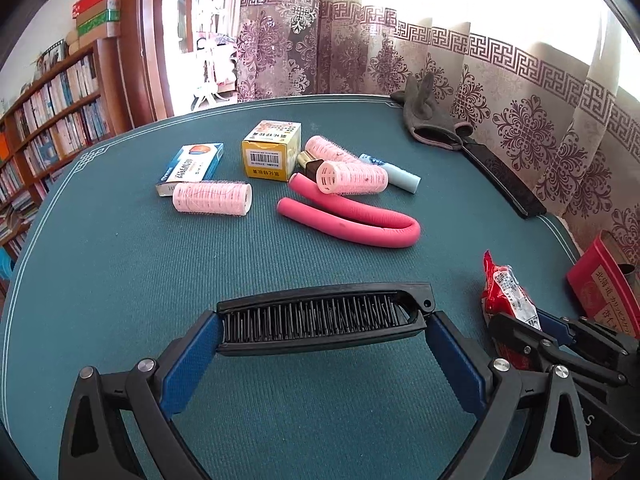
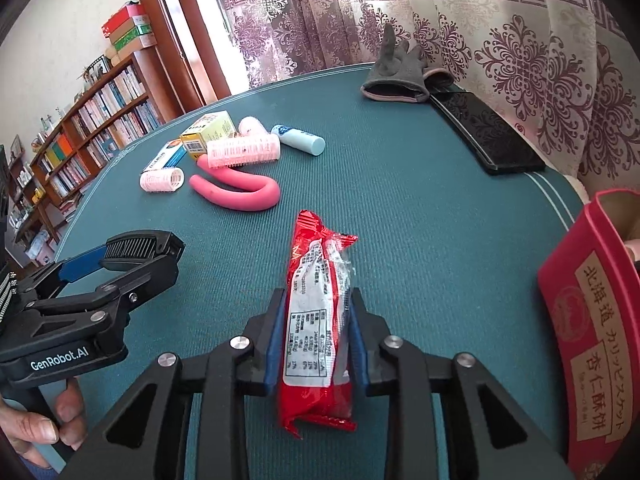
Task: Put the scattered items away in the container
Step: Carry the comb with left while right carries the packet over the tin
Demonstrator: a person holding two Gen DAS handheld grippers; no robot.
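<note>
Both grippers loaded: left gripper (image 1: 322,320) clamps the comb (image 1: 320,314), right gripper (image 2: 316,336) grips the red packet (image 2: 318,320), rollers (image 1: 212,199) ahead still waiting, red tin (image 2: 576,320) alongside.

A: What's being held?
B: A black comb (image 1: 320,320) lies crosswise, bristles showing; a red snack packet (image 2: 320,320) with a white label runs lengthwise.
A: And on the desk?
B: Three pink rollers (image 1: 212,199), a bent pink foam rod (image 1: 352,220), two boxes (image 1: 272,150), a pale tube (image 1: 396,174); the red tin (image 2: 588,340) stands at the right edge, open.
</note>
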